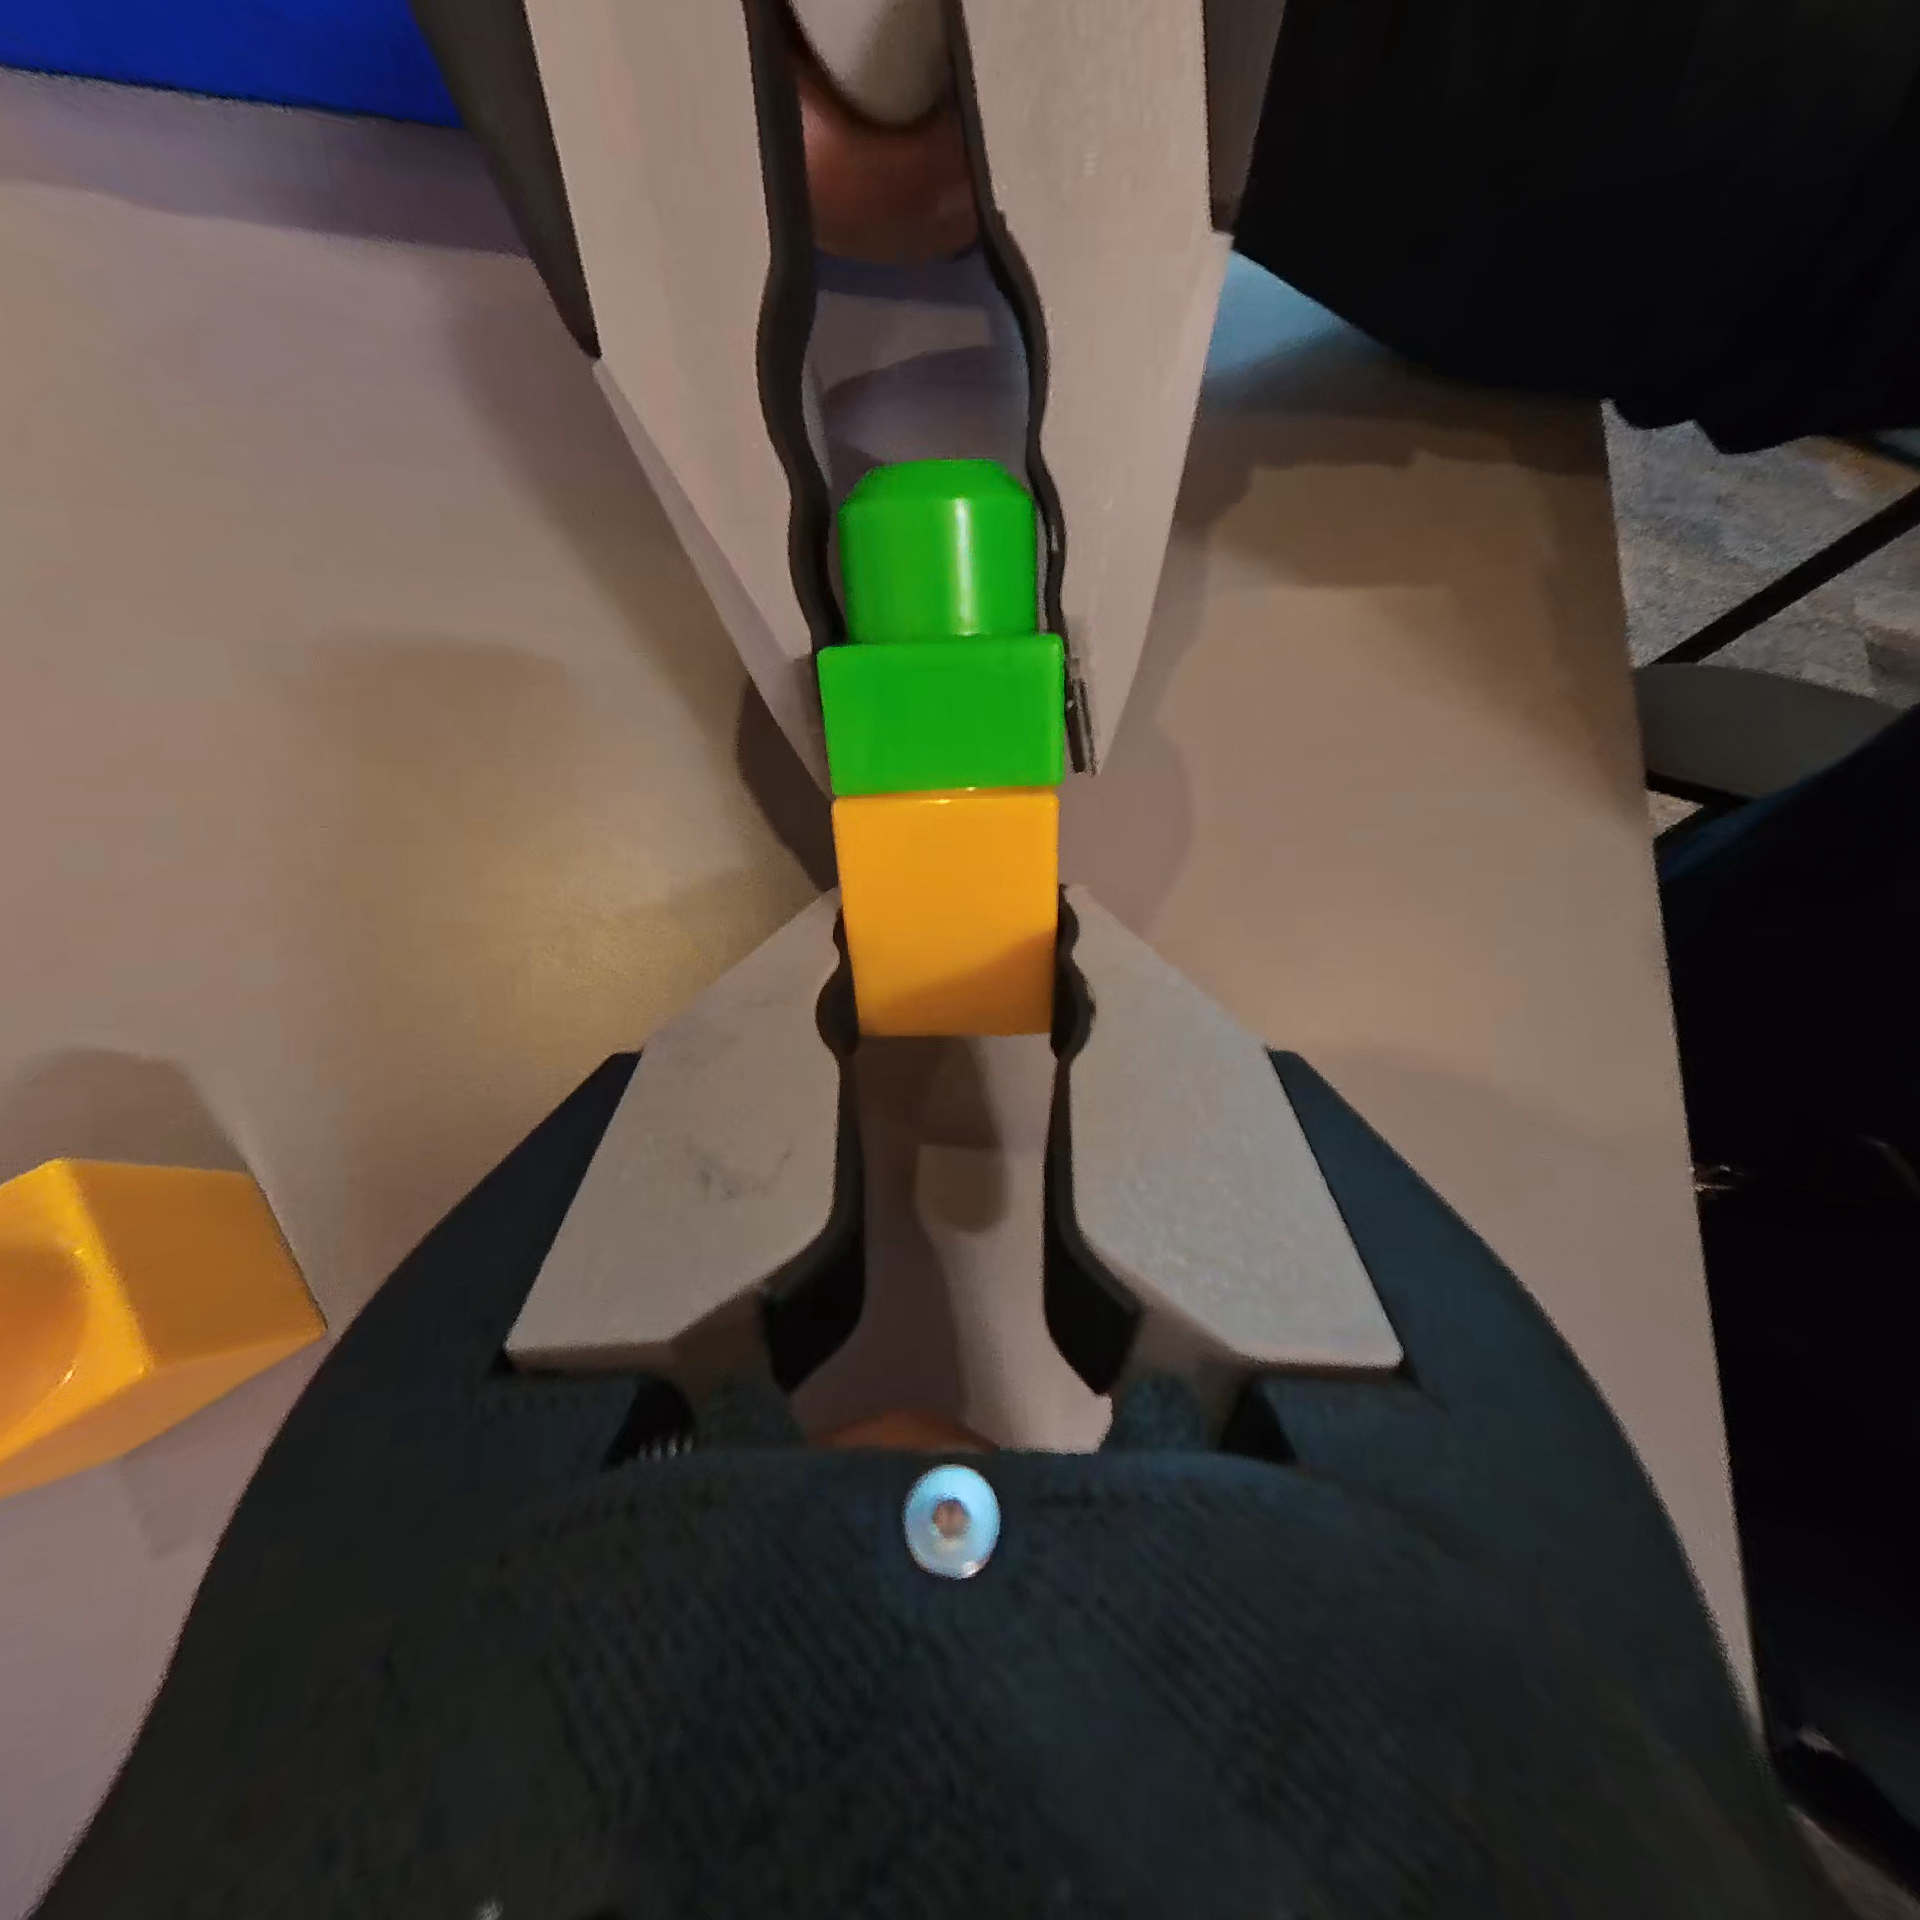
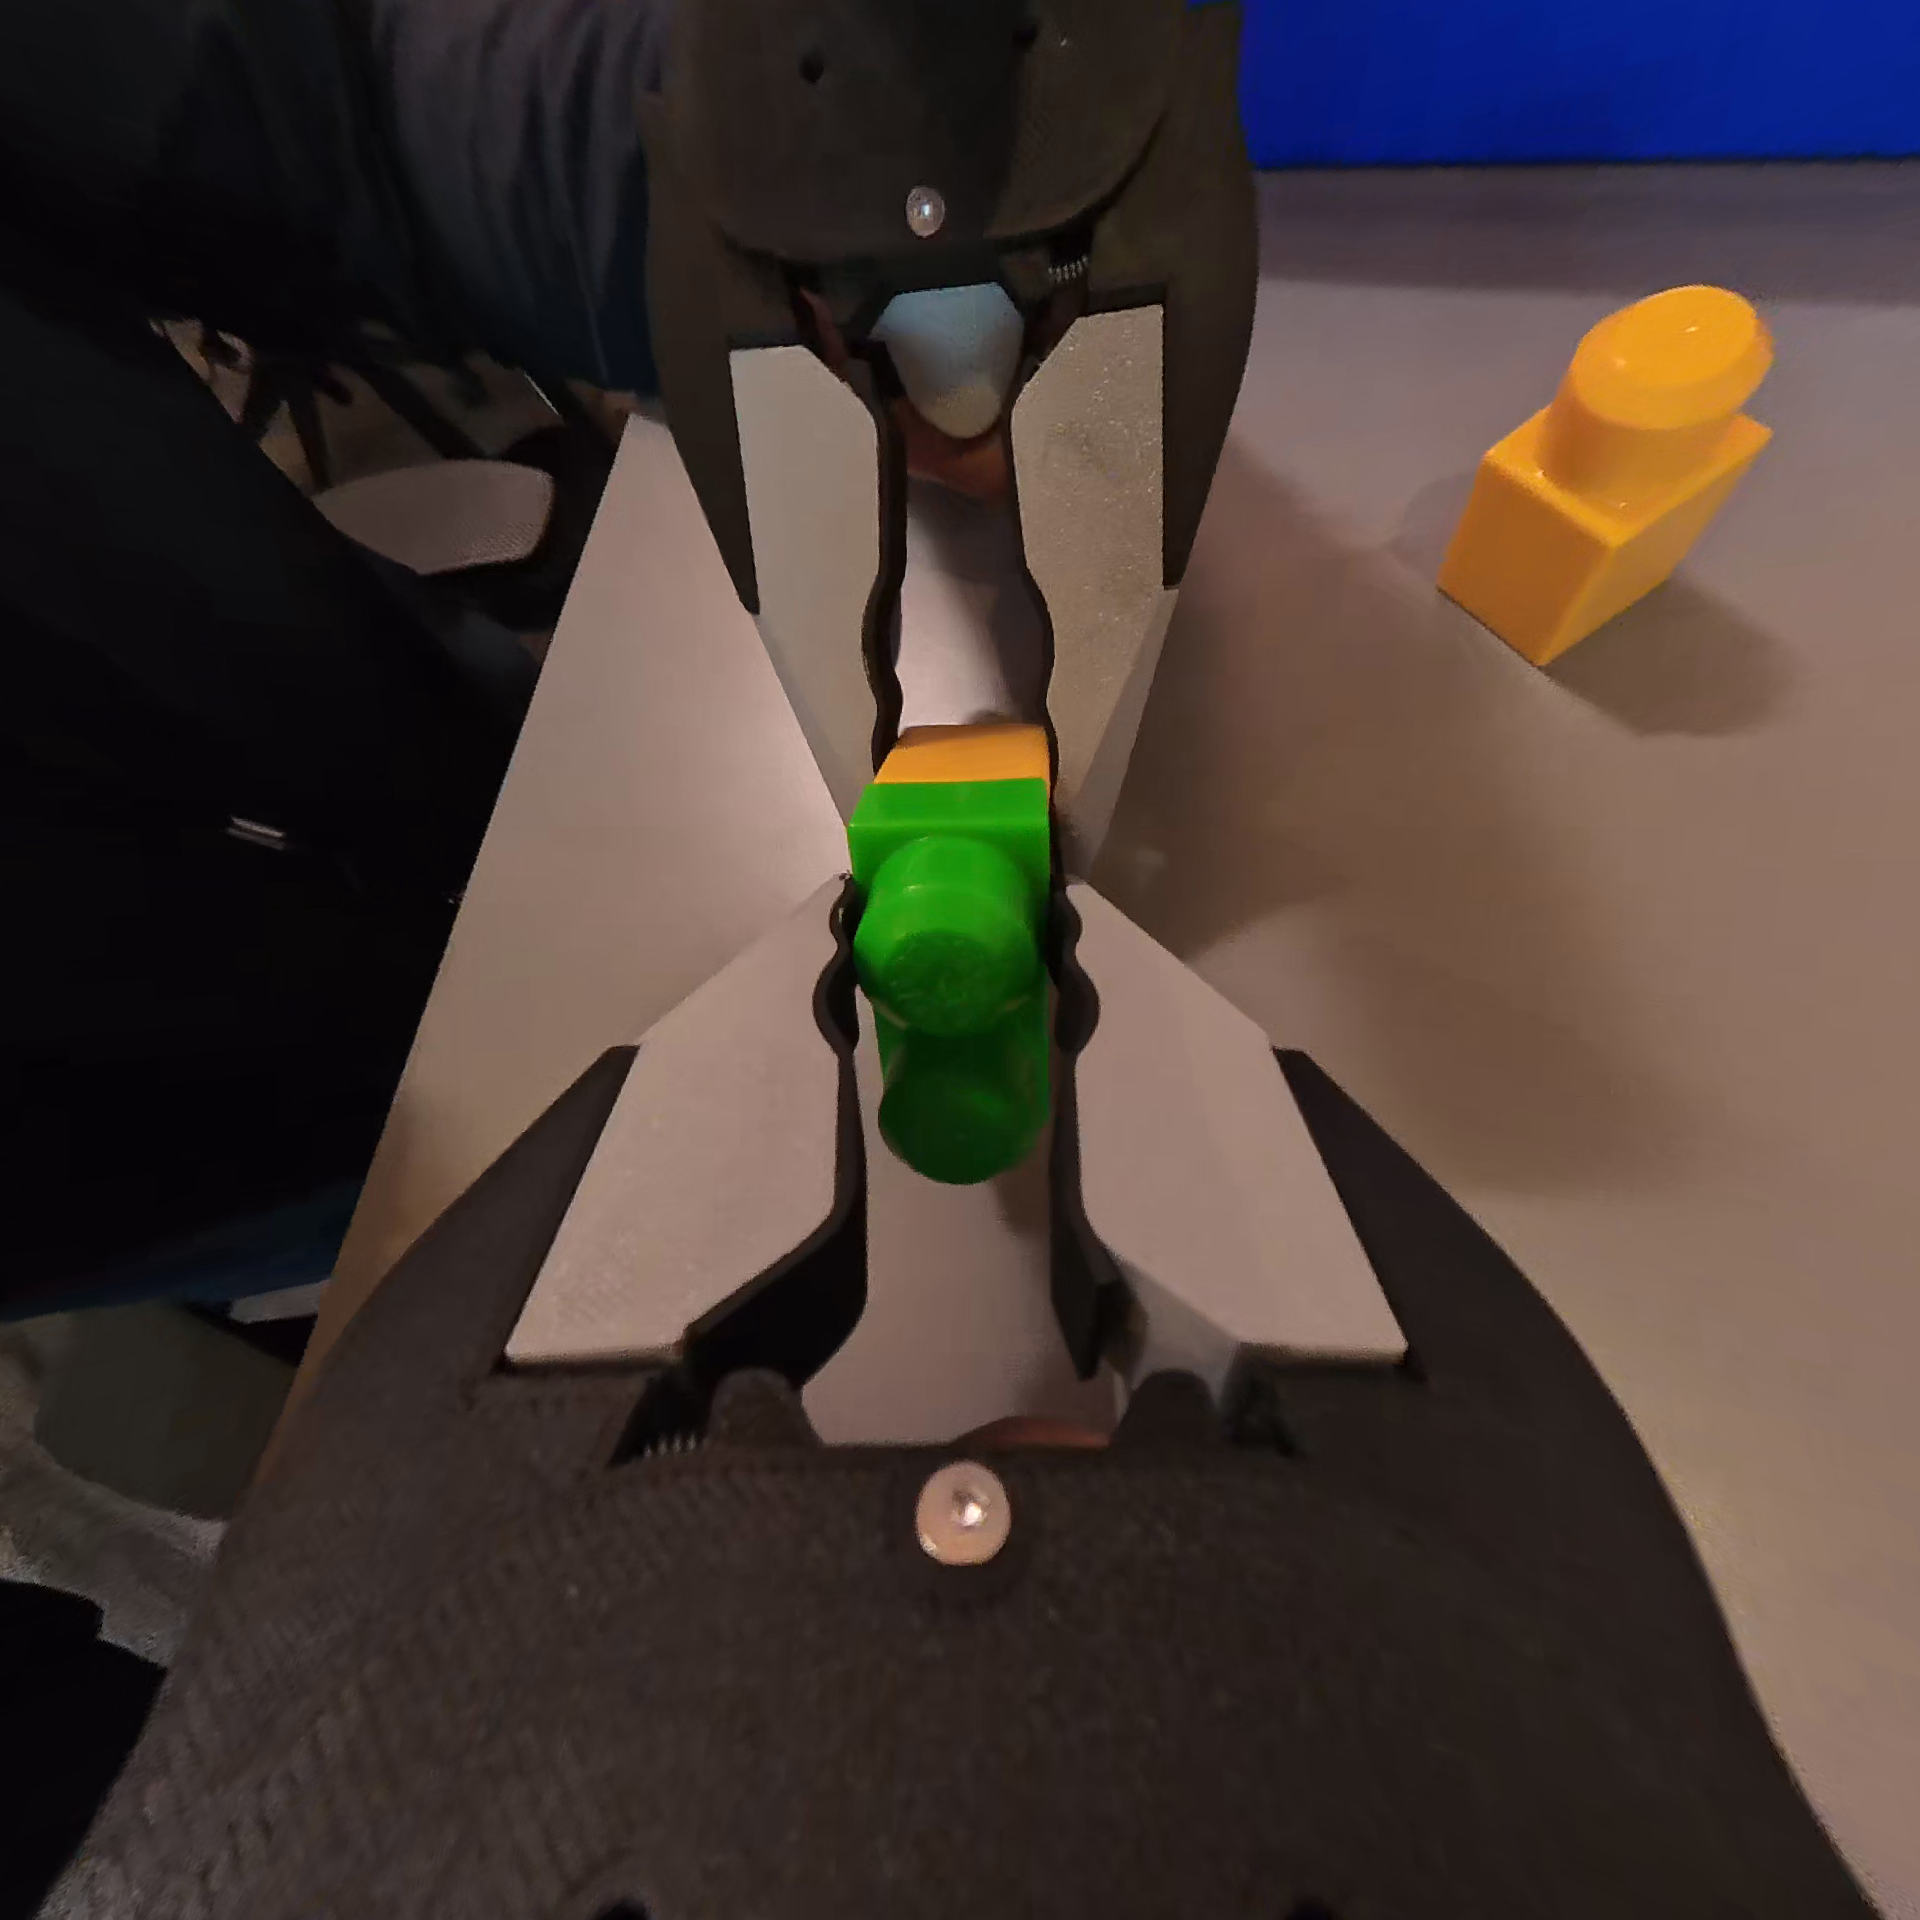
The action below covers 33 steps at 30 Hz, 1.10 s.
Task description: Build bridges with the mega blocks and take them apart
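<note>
Both cameras sit close behind their own fingers and look steeply down at the tabletop (image 1: 312,520), facing each other across the joined green-and-yellow block pair (image 1: 945,821). The left wrist view meets the pair from its yellow end, the right wrist view from its green end. Each shows the opposite gripper beyond the pair. They share the pair, the loose yellow block (image 2: 1600,478) beside it, and the blue strip behind.

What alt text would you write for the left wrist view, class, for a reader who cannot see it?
Two grippers meet nose to nose over a table: the left gripper grips a yellow block joined to a green block, which the right gripper holds. Another yellow block lies at left.
</note>
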Each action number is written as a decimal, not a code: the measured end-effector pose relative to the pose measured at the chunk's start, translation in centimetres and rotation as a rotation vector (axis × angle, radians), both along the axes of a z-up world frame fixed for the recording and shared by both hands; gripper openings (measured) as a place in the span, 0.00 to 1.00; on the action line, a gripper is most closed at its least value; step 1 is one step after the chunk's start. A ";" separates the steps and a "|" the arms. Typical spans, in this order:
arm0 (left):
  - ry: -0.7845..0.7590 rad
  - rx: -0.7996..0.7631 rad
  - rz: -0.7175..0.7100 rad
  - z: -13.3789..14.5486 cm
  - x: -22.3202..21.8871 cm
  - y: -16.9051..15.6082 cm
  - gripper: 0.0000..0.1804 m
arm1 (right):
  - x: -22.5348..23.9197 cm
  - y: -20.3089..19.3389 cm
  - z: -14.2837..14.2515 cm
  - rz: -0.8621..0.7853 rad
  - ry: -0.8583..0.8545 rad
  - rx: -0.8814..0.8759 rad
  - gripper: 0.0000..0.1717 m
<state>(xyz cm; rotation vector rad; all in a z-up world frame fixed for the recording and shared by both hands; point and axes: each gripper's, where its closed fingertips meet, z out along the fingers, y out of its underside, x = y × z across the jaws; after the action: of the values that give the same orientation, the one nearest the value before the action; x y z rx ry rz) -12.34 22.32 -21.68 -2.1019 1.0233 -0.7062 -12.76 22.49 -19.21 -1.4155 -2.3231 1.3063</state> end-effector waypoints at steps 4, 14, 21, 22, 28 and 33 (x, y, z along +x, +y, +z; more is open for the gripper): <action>0.014 0.001 0.002 0.0 0.0 0.0 0.18 | -0.1 -0.1 0.1 -0.008 -0.007 -0.030 0.19; -0.015 0.008 -0.009 0.5 0.5 -0.1 0.18 | 0.3 -0.4 0.4 0.017 -0.004 -0.002 0.19; 0.054 0.015 -0.023 -0.2 0.4 -0.5 0.18 | 0.5 -0.8 -0.6 0.049 -0.028 0.169 0.19; 0.060 0.022 -0.016 -0.2 0.3 -0.3 0.18 | 0.4 -0.7 -0.6 0.043 -0.023 0.180 0.19; 0.103 -0.008 0.001 -1.3 -0.1 -0.2 0.18 | -0.1 -0.5 -1.6 0.004 -0.077 0.123 0.19; 0.079 -0.015 0.009 -1.0 -0.1 -0.2 0.18 | -0.2 -0.5 -1.2 -0.018 -0.085 0.063 0.19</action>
<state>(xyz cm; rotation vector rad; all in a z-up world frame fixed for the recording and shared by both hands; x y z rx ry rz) -12.40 22.15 -22.67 -2.1615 1.0537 -0.6323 -13.00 21.99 -20.43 -1.4970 -2.3763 1.1791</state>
